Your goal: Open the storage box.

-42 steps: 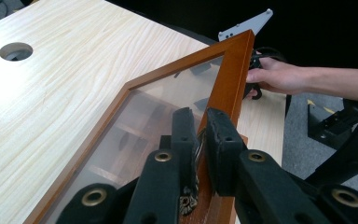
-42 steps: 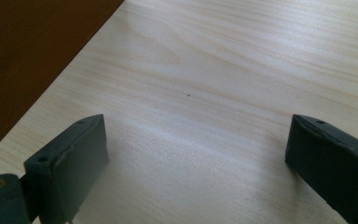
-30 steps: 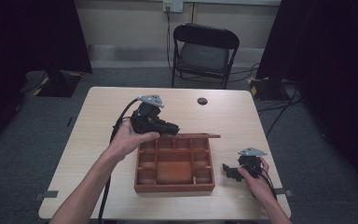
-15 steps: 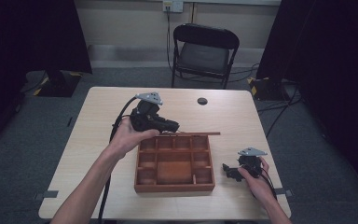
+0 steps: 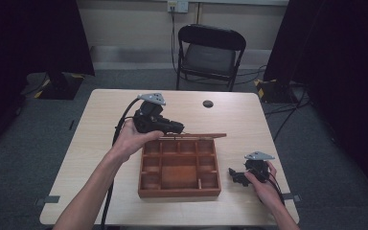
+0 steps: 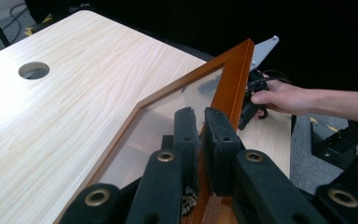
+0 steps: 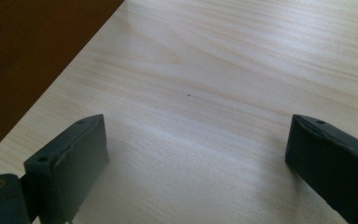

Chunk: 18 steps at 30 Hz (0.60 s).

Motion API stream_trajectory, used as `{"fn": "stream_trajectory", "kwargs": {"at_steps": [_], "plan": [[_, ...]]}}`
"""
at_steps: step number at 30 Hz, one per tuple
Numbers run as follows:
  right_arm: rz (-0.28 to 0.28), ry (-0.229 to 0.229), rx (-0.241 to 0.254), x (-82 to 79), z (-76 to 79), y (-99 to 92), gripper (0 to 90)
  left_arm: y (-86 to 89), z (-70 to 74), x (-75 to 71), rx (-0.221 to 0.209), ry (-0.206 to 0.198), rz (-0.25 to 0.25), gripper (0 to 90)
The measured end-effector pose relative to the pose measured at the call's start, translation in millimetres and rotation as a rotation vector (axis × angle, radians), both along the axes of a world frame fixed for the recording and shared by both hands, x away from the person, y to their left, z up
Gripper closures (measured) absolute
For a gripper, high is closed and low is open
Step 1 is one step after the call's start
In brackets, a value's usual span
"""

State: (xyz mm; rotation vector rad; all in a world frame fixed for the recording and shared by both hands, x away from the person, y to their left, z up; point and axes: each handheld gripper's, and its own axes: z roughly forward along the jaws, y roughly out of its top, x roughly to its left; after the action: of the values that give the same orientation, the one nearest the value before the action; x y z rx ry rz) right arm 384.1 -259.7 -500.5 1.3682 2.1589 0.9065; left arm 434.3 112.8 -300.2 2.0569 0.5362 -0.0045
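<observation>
Left gripper view shows the left tongs [image 6: 196, 133] clamped on the wooden frame of a glass-paned lid [image 6: 230, 88], raised at the far edge of the compartment box [image 5: 179, 167]. Right tongs [image 7: 196, 154] rest on the worktop [image 7: 223, 70], jaws wide apart, the box just beside them.

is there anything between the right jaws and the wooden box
Nothing visible. The right gripper rests open on the table just right of the wooden box, with bare tabletop between. The left gripper is clamped on the box's glass lid.
</observation>
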Motion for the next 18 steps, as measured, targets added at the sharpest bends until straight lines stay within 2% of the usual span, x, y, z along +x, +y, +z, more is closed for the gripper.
{"fn": "stream_trajectory", "kwargs": {"at_steps": [16, 18], "plan": [[-0.001, 0.000, 0.000, 0.0, 0.0, 0.0, 4.9, 1.9, 1.1, 2.3, -0.013, -0.029, 0.016, 84.1], [0.000, 0.000, 0.000, 0.0, 0.0, 0.0, 4.9, 2.1, 0.6, 2.5, -0.026, -0.029, 0.024, 84.1]]}}
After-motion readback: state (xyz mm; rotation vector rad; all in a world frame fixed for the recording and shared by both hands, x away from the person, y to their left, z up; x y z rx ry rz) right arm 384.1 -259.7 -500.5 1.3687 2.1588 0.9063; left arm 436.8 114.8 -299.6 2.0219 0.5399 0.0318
